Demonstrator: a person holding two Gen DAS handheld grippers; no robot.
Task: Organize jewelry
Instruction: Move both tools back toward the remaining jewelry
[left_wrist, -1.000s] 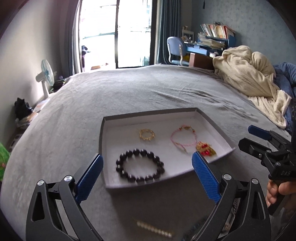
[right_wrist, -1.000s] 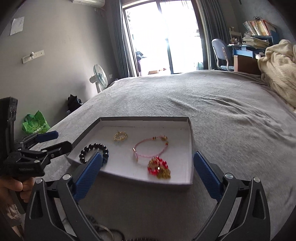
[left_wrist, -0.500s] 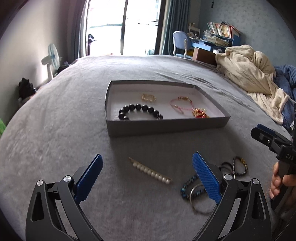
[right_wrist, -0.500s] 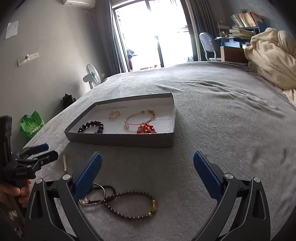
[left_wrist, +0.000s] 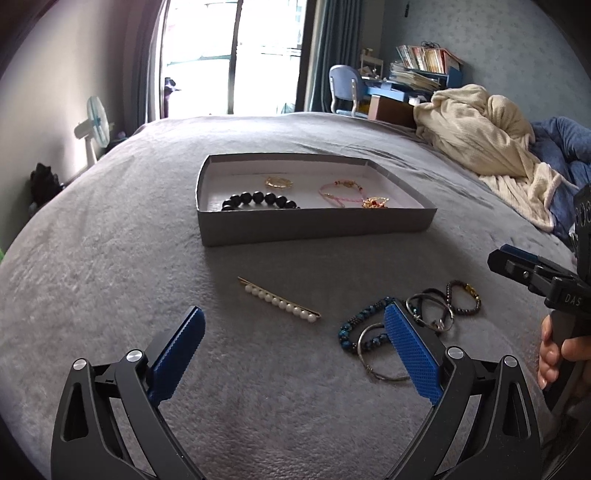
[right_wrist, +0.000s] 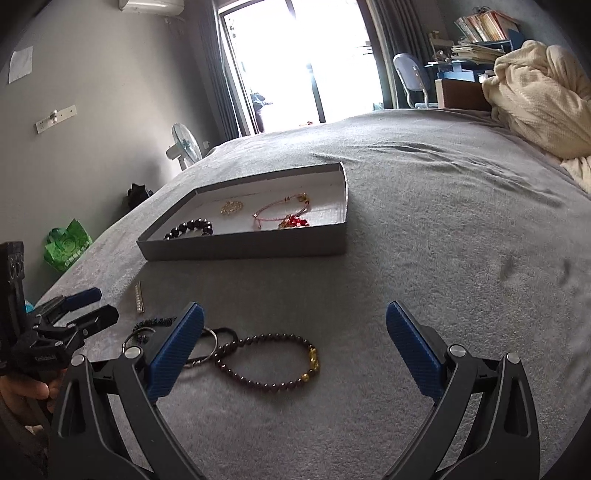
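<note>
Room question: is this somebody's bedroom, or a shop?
Most likely a bedroom. The jewelry tray sits on a wide grey bed, a rumpled cream blanket lies at one side, and a desk with a chair stands by the window.

Your two grippers wear ribbed blue finger pads (left_wrist: 412, 352) on black frames above a plain grey bedspread (left_wrist: 110, 258). The tray (left_wrist: 314, 225) is grey outside, white inside, holding a black bead bracelet (left_wrist: 258, 199), a gold chain (left_wrist: 279, 181) and a pink cord bracelet (left_wrist: 340, 192) with red and gold charms. On the spread lie a white pearl hair clip (left_wrist: 279, 300) on gold, a blue beaded bracelet (left_wrist: 360, 321) and a dark brown beaded bracelet (right_wrist: 266, 360) with gold beads.
</note>
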